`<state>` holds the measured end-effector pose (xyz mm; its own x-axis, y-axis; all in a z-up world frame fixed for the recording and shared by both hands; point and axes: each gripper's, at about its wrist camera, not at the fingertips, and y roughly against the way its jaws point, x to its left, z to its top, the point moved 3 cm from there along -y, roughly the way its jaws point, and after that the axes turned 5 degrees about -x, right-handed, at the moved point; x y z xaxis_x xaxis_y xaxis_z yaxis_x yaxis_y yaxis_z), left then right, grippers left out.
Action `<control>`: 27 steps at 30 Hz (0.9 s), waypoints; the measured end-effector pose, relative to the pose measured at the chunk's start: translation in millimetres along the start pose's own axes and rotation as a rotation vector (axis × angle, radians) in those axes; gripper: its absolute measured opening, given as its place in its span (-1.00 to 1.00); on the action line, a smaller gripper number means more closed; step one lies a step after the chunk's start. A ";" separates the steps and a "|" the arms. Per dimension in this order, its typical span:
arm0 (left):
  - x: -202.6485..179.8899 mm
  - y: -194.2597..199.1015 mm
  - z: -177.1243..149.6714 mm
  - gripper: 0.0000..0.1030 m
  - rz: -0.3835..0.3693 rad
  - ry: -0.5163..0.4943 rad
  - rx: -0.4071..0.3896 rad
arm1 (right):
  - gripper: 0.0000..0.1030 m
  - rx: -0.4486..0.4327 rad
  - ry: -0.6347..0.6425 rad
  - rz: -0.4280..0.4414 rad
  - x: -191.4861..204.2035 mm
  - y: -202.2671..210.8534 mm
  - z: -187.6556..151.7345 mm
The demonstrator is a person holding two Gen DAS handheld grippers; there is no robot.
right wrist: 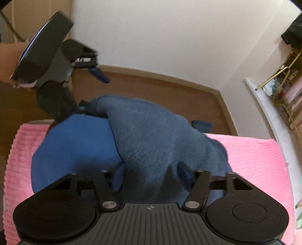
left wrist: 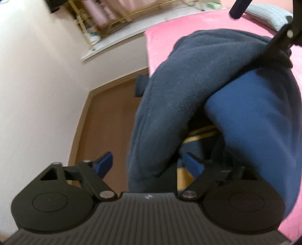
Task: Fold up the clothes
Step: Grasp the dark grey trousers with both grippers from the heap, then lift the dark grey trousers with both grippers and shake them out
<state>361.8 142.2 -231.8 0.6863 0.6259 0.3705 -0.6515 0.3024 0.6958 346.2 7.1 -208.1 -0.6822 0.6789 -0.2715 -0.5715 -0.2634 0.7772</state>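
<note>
A dark blue fleece-lined garment (left wrist: pixel 188 90) lies bunched on the pink ribbed bed cover (left wrist: pixel 198 24), its grey-blue fuzzy inside turned out over a smooth bright blue part (left wrist: pixel 254 116). My left gripper (left wrist: pixel 149 165) is open, with a hanging fold of the fleece between its spread blue fingers (left wrist: pixel 103 164). My right gripper (right wrist: pixel 151 175) is open too, its jaws wide on either side of the raised fleece (right wrist: pixel 156 135). The left gripper (right wrist: pixel 83 62) shows at the far end of the garment in the right wrist view. The right gripper's frame shows top right in the left wrist view (left wrist: pixel 283 37).
The bed's edge drops to a brown wooden floor (left wrist: pixel 109 116) by a white wall (right wrist: pixel 160 34). A white shelf (left wrist: pixel 117 43) with a gold wire rack (right wrist: pixel 285 73) stands beside the bed. A grey pillow (left wrist: pixel 268 15) lies at the far end of the cover.
</note>
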 end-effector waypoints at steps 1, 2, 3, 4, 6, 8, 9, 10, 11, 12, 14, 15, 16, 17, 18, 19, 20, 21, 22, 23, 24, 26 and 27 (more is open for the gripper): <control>1.2 -6.1 1.2 0.41 -0.012 -0.005 -0.009 | 0.07 0.002 0.008 0.000 0.4 -4.9 -2.3; 2.6 -11.5 2.6 0.30 -0.023 -0.007 -0.014 | -0.01 0.002 0.014 0.001 0.6 -8.6 -4.1; 4.2 -16.5 4.1 0.13 -0.031 -0.005 -0.016 | -0.06 0.002 0.018 0.006 -0.4 -11.3 -5.8; 6.0 -20.0 6.1 0.02 -0.038 -0.002 -0.017 | -0.31 0.004 0.019 0.013 -2.2 -13.2 -7.4; 8.6 -21.1 11.9 -0.50 -0.053 0.015 -0.017 | -0.64 0.006 0.000 0.011 -6.2 -14.6 -10.4; 8.3 -14.8 19.8 -0.79 -0.046 0.010 -0.024 | -0.80 -0.021 -0.045 -0.008 -14.1 -7.2 -10.2; 7.6 -8.5 23.8 -0.82 -0.034 -0.003 -0.029 | -0.80 -0.048 -0.071 -0.025 -18.9 0.8 -10.2; 7.7 -0.7 29.1 -0.83 -0.018 -0.011 -0.039 | -0.80 -0.073 -0.101 -0.040 -25.2 10.6 -10.1; 8.2 8.1 35.2 -0.84 0.000 -0.016 -0.054 | -0.81 -0.099 -0.136 -0.053 -32.6 21.9 -9.8; 9.5 19.3 42.6 -0.84 0.014 -0.013 -0.072 | -0.81 -0.124 -0.173 -0.067 -40.5 34.7 -11.0; 9.3 47.7 64.5 -0.86 0.039 -0.022 -0.123 | -0.82 -0.173 -0.246 -0.092 -55.5 62.6 -15.9; 8.6 62.3 76.1 -0.86 0.052 -0.030 -0.150 | -0.82 -0.199 -0.275 -0.102 -61.8 79.3 -21.2; 6.6 77.3 88.9 -0.86 0.062 -0.040 -0.177 | -0.82 -0.226 -0.305 -0.111 -68.8 98.1 -28.3; 1.3 94.3 104.1 -0.87 0.071 -0.059 -0.207 | -0.83 -0.250 -0.327 -0.123 -74.3 118.0 -37.6; -5.7 112.3 120.4 -0.87 0.082 -0.084 -0.240 | -0.83 -0.271 -0.343 -0.135 -78.5 138.5 -48.7; -13.3 128.5 134.3 -0.87 0.086 -0.107 -0.267 | -0.83 -0.289 -0.363 -0.144 -81.7 160.5 -61.9; -24.5 145.4 148.6 -0.87 0.086 -0.130 -0.293 | -0.83 -0.305 -0.386 -0.151 -84.1 183.4 -76.7; -37.8 163.7 164.3 -0.87 0.085 -0.155 -0.320 | -0.83 -0.320 -0.410 -0.158 -86.6 206.3 -91.5; -54.3 181.2 178.8 -0.87 0.077 -0.182 -0.344 | -0.83 -0.333 -0.435 -0.162 -87.3 229.6 -108.3; -73.1 198.2 192.5 -0.87 0.065 -0.210 -0.366 | -0.83 -0.342 -0.461 -0.164 -86.7 253.2 -126.7; -91.8 215.2 206.2 -0.87 0.053 -0.239 -0.388 | -0.83 -0.351 -0.488 -0.165 -86.1 276.8 -145.1; -138.5 249.5 231.2 -0.87 0.015 -0.288 -0.421 | -0.83 -0.361 -0.527 -0.188 -75.1 323.0 -187.7; -164.6 268.1 243.2 -0.87 -0.009 -0.311 -0.437 | -0.83 -0.362 -0.560 -0.203 -69.8 347.3 -213.5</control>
<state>152.9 -54.6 43.4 0.7124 0.3996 0.5769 -0.6738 0.6194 0.4029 98.0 -278.1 -40.4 -0.2637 0.9644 0.0180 -0.8451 -0.2400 0.4777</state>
